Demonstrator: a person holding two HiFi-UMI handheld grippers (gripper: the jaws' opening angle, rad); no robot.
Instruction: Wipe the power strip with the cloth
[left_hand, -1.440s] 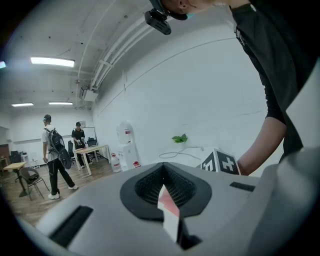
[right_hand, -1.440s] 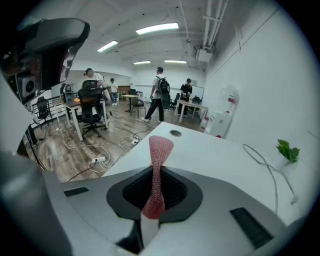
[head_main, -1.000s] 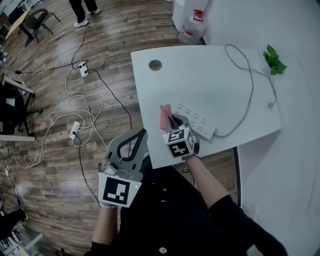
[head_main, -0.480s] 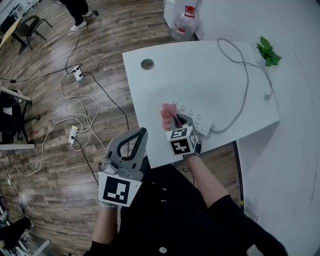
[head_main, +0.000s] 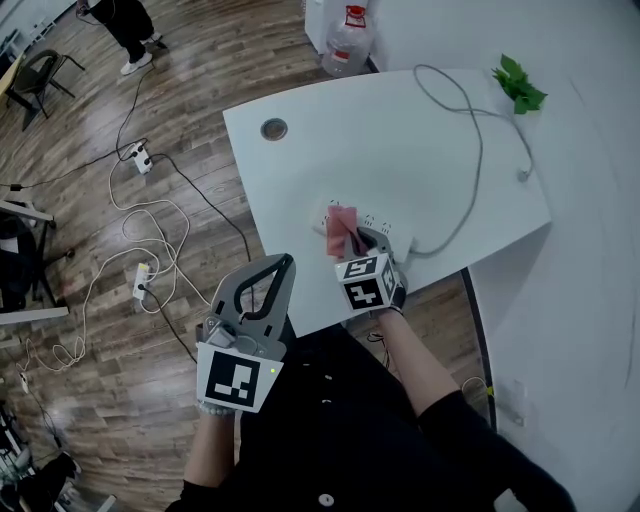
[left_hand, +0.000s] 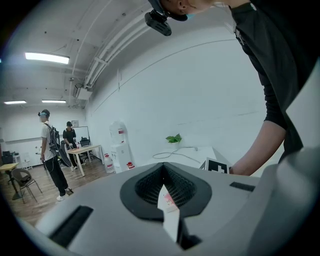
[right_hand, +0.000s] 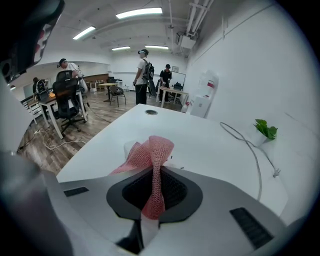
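Right gripper (head_main: 357, 243): jaws closed tight on the cloth (right_hand: 151, 150). A pinched strip of the pink knit runs down between them, and the loose part fans out ahead of the tips.

Left gripper (head_main: 282, 266): jaws together, nothing between them. It is held off the table (head_main: 400, 150), beyond its front-left edge and over the wooden floor, well apart from the work. It appears to have no part in this step.

The power strip (head_main: 385, 228) lies flat near the table's front edge, roughly midway along it. Its grey cord (head_main: 472, 160) leaves the right end and loops toward the back right corner, close to a small green plant (head_main: 518, 84).

The cloth sits over the strip's left portion. In the right gripper view a white corner of the strip shows just beside the fabric, and the fabric looks bunched rather than spread. It seems to touch the strip's top face, though how firmly it presses cannot be told.

Progress, as judged:
- Done: the cloth is picked up and brought onto the strip.
- Under way: the wipe itself, at the left end.
- Left: the uncovered socket face toward the cord end. No dirt or streak shows how much has been cleaned.
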